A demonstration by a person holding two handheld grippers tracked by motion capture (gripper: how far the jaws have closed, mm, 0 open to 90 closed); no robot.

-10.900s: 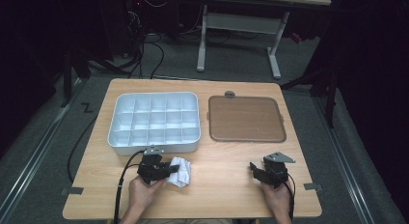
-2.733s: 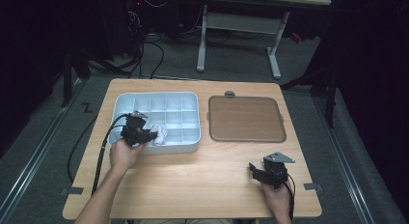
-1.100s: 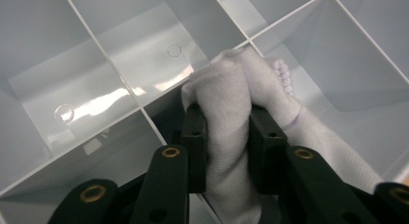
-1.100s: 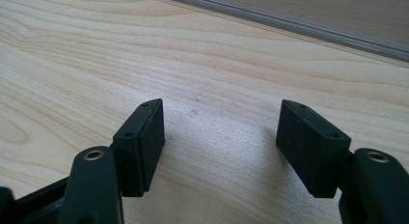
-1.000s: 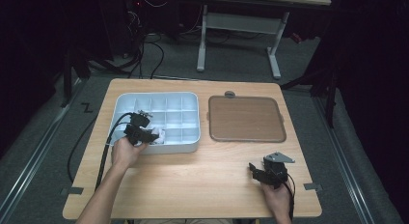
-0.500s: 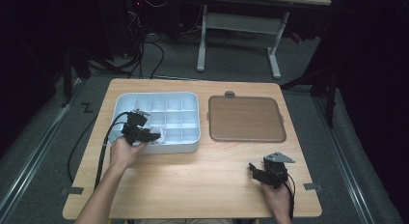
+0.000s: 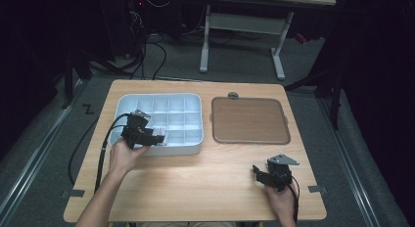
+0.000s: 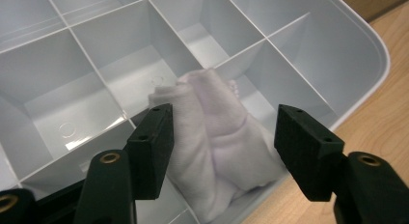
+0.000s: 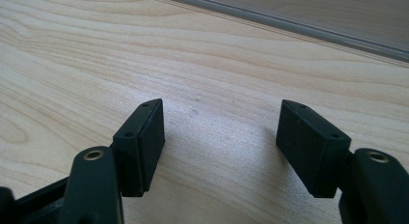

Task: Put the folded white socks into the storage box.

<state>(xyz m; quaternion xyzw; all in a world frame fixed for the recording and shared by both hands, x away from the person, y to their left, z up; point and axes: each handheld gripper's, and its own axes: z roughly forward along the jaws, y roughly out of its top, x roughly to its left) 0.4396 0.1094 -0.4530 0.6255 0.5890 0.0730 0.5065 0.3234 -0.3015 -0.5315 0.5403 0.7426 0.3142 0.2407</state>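
A white divided tray [image 7: 195, 97] sits at the table's left. A crumpled white cloth [image 8: 212, 132] lies in one of its front-row compartments, also visible as the cloth [image 7: 163, 137] from above. My left gripper [image 8: 224, 132] hangs just over it. Its jaws have just been opening and now stand wide on either side of the cloth without pressing it. From above, the left gripper [image 7: 157, 137] is at the tray's front edge. My right gripper [image 7: 257, 172] rests low over the bare wood at the front right, open with nothing between its fingers [image 9: 140, 142].
A brown flat lid or mat [image 7: 249, 120] with a grey rim lies right of the tray. The tray wall [image 8: 357, 35] runs close on the right of my left jaws. The table's front edge is near both hands.
The cloth, held over the table front long ago, now lies in the tray. Over the last second the left gripper rose slightly. The right hand kept still.
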